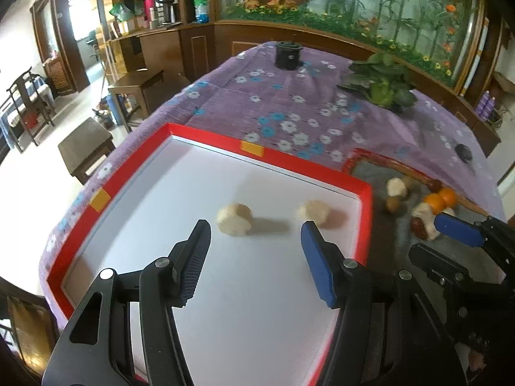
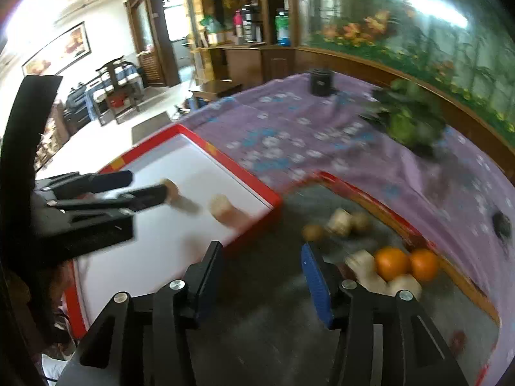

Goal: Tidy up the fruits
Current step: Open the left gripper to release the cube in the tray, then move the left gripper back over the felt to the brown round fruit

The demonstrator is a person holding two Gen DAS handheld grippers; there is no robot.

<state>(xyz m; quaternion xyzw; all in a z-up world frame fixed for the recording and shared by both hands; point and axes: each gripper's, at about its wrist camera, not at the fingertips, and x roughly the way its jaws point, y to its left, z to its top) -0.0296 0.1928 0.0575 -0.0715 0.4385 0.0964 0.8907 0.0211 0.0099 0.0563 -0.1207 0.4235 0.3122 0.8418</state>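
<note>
Fruits [image 1: 233, 223] – two pale lumps, no clear axis | tray [image 1: 206, 143]

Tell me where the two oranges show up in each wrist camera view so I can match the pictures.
Left wrist view: the two oranges sit far right, mid-height, in the dark tray, just above the right gripper.
Right wrist view: the two oranges lie lower right, side by side, right of the gripper's blue pad.
Shared landmark: the red-rimmed white tray, left of the oranges in both.
</note>
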